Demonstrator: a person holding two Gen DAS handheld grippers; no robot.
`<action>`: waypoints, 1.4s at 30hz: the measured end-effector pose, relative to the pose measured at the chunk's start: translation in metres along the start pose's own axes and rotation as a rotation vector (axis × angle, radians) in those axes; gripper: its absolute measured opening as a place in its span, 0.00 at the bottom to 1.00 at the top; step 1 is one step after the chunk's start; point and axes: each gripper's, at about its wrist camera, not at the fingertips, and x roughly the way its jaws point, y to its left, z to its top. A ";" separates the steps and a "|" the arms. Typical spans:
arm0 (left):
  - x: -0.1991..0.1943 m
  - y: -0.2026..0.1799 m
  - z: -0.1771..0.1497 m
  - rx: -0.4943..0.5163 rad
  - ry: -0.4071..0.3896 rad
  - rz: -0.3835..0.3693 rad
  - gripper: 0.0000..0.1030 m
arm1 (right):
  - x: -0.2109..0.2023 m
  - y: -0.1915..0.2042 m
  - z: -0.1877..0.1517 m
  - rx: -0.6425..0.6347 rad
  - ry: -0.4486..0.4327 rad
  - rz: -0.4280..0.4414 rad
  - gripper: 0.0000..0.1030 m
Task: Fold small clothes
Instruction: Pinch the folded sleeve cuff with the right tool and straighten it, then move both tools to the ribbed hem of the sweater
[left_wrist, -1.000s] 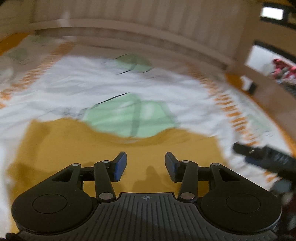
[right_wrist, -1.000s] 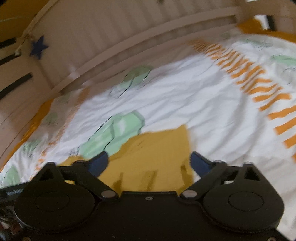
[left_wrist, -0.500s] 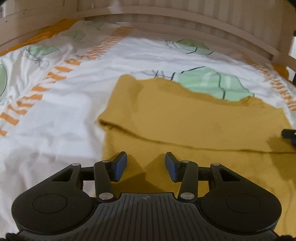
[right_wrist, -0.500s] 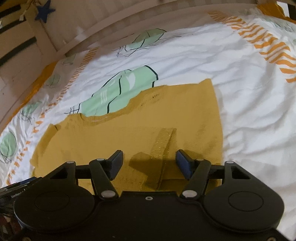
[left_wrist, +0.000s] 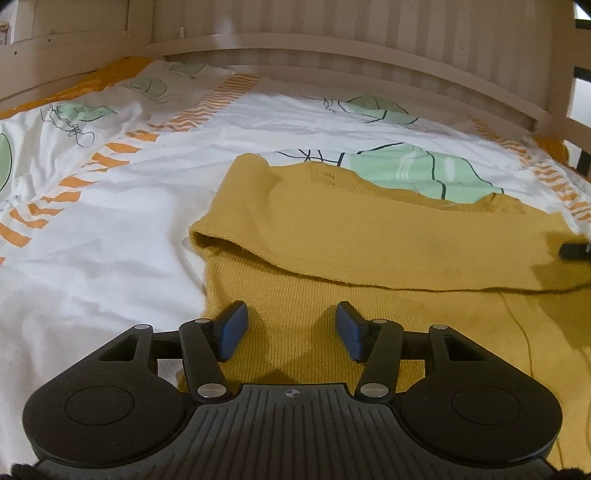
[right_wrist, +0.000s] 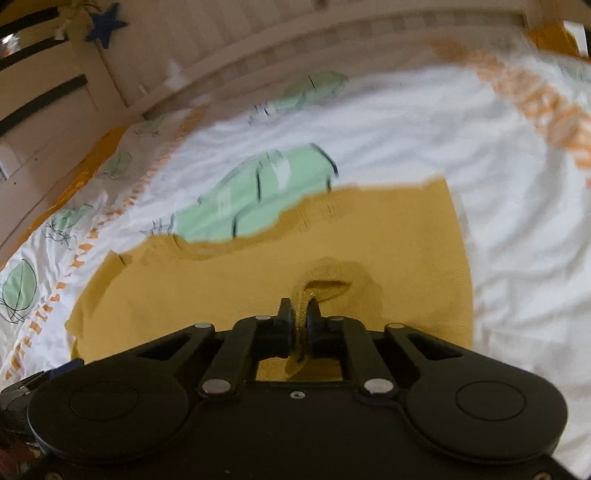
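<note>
A mustard yellow knitted garment (left_wrist: 369, 251) lies spread on a white printed bedsheet (left_wrist: 92, 236). One part is folded across its upper half. My left gripper (left_wrist: 291, 328) is open, low over the garment's near left edge, with nothing between its blue pads. In the right wrist view the same garment (right_wrist: 221, 273) fills the middle. My right gripper (right_wrist: 300, 314) is shut on a raised pinch of the yellow fabric near the garment's right side. The tip of the right gripper (left_wrist: 574, 249) shows at the far right of the left wrist view.
The sheet carries green shapes (left_wrist: 417, 170) and orange stripes (left_wrist: 51, 206). A slatted wooden bed rail (left_wrist: 332, 48) runs around the far side. A blue star (right_wrist: 105, 24) hangs on the rail at upper left in the right wrist view.
My right gripper has closed from open onto a fold of the yellow garment and lifts it a little. My left gripper stays open and has settled near the garment's left edge.
</note>
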 end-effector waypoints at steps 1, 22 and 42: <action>0.000 -0.001 0.000 0.005 0.000 0.003 0.51 | -0.005 0.001 0.004 -0.012 -0.030 -0.006 0.12; 0.001 -0.001 -0.001 0.015 -0.002 0.008 0.51 | 0.007 -0.048 0.002 0.060 0.033 -0.303 0.63; 0.002 -0.004 0.000 0.032 0.000 0.022 0.52 | 0.017 -0.049 -0.015 0.023 0.051 -0.275 0.99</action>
